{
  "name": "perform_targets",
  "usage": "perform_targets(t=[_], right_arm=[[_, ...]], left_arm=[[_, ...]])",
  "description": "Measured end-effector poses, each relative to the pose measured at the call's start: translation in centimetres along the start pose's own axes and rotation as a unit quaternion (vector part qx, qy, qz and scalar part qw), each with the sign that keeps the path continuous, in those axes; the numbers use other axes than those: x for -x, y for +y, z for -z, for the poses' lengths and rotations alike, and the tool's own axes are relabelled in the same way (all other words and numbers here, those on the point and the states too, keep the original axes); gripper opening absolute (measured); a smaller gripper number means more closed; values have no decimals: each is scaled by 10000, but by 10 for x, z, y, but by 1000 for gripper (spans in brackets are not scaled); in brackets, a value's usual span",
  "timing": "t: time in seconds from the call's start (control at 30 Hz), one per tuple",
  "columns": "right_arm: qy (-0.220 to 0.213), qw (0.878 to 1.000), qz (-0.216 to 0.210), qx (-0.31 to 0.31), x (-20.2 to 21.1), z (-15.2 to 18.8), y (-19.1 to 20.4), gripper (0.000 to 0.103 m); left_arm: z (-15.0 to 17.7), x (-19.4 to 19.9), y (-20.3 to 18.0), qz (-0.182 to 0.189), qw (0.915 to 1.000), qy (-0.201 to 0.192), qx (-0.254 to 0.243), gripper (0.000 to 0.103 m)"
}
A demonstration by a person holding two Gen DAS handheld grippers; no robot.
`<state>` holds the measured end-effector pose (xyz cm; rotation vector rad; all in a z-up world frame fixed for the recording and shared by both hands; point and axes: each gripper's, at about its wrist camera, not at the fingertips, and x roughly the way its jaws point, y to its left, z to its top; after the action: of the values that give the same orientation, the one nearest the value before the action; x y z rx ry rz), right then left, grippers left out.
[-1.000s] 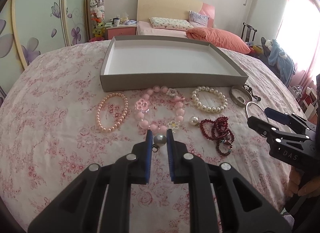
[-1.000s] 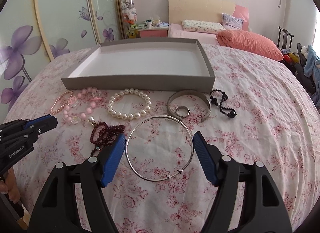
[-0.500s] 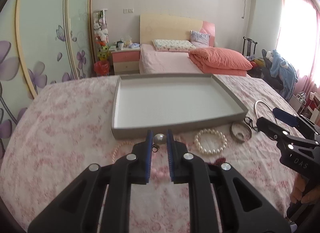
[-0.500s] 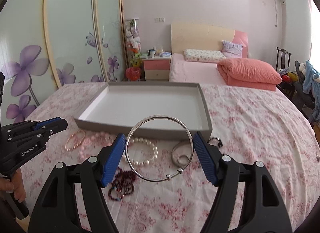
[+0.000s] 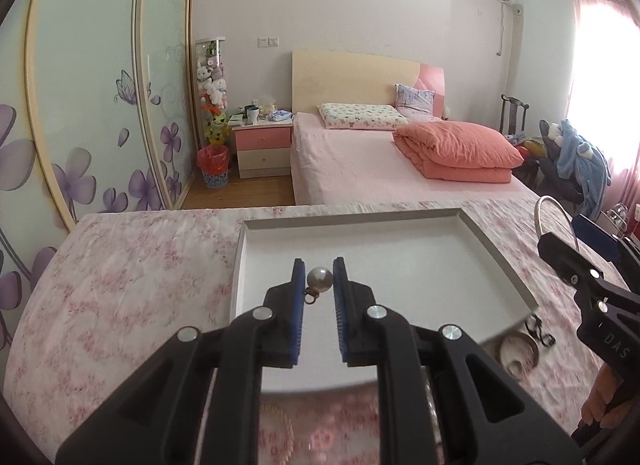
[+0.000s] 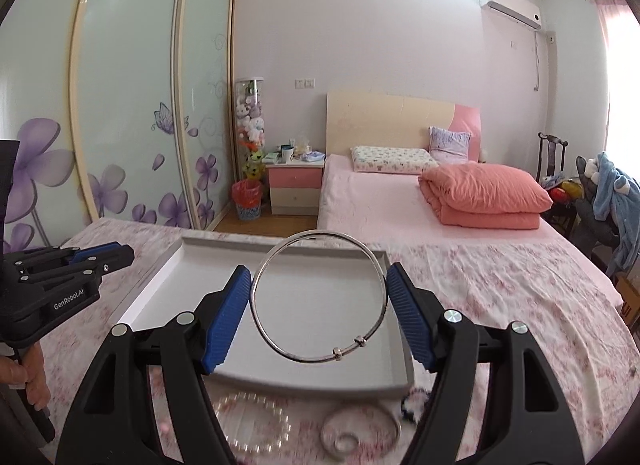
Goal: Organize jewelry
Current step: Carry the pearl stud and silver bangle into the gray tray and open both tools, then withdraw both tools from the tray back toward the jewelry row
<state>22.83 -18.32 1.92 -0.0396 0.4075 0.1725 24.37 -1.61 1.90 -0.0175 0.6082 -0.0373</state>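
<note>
Your left gripper (image 5: 319, 279) clamps a single grey pearl bead (image 5: 319, 278) between its blue pads (image 5: 298, 285); a small metal ring hangs below the bead, and the jaws stand nearly closed around it. Seen from the left wrist, the bead hangs above the near part of the shallow grey tray (image 5: 496, 257), whose white floor lies bare. Your right gripper (image 6: 319, 293) holds a thin silver bangle (image 6: 319, 296) by its outer edge, the two pads (image 6: 228, 315) pressing on opposite sides of the hoop, so the jaws stand wide; two small beads sit on the bangle's lower right arc. From the right wrist, the bangle is raised over the tray (image 6: 396, 345), framed against its white floor and far wall. The tray rests on a pink floral bedspread (image 5: 132, 285). On the cloth in front of the tray's near wall lie a white pearl bracelet (image 6: 256, 421), a broad silver bangle with a small ring inside it (image 6: 360, 431), and a dark beaded piece (image 6: 414, 403), all blurred. Each gripper shows at the edge of the other's view, held by a hand (image 6: 28, 373).
</note>
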Motion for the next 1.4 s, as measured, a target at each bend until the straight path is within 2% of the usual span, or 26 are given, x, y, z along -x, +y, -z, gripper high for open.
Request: perform_targets(t=[0.1, 0.33, 0.47, 0.63, 0.7, 0.83, 1.1, 1.27, 1.4], right_arm=[[146, 9999, -4, 1, -26, -4, 0, 70], [853, 9963, -6, -48, -85, 1, -2, 70], [1326, 9909, -90, -221, -106, 6, -6, 70], [1616, 9864, -125, -265, -117, 12, -8, 70], [1673, 9853, -156, -312, -119, 13, -8, 70], [1633, 9855, -139, -438, -114, 14, -10, 74], [1392, 9887, -56, -561, -95, 5, -22, 74], [1259, 9903, 0, -591, -74, 1, -28, 74], [1137, 9918, 37, -588, -50, 3, -36, 74]], left_arm=[[-6, -26, 1, 22, 9998, 188, 36, 15], [-10, -85, -2, 51, 9976, 684, 13, 15], [-6, -106, -2, 59, 9957, 922, 40, 15], [-2, -121, -1, 95, 9935, 1126, 114, 15], [-1, -122, 2, 111, 9934, 1133, 134, 17], [-2, -119, 5, 122, 9936, 1108, 192, 28], [-6, -91, 31, -48, 9949, 848, 543, 29], [-4, -65, 45, -227, 9959, 656, 587, 33], [3, -39, 56, -348, 9962, 520, 610, 41]])
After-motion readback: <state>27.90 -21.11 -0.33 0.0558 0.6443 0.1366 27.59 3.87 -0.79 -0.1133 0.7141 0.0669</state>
